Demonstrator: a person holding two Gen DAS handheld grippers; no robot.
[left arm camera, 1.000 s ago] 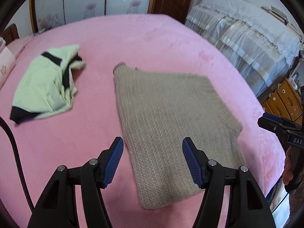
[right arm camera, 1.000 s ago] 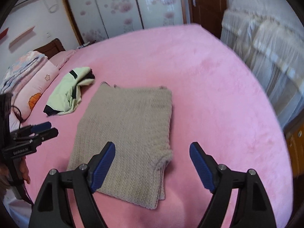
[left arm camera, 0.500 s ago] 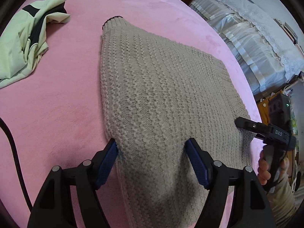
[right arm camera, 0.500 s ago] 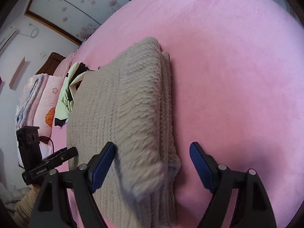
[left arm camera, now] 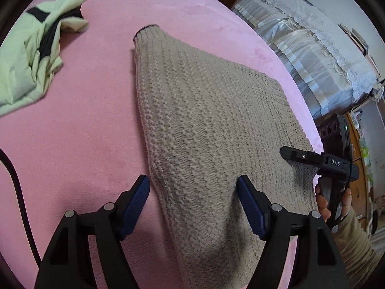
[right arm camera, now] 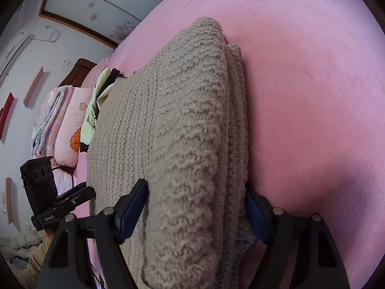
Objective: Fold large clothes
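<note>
A folded beige knit sweater lies on the pink bed. My left gripper is open, its blue pads on either side of the sweater's near left edge. My right gripper is open, its jaws straddling the thick near right edge of the sweater, down at bed level. The right gripper also shows from the side in the left wrist view, and the left gripper shows in the right wrist view.
A crumpled light-green and black garment lies on the bed at the far left. Pillows and folded bedding sit at the head of the bed. A covered white piece of furniture and a wooden cabinet stand beyond the bed's right edge.
Both grippers have dropped and moved forward to the sweater's near edge, which now sits between the open jaws of each. The sweater's near edge looks bunched up.
</note>
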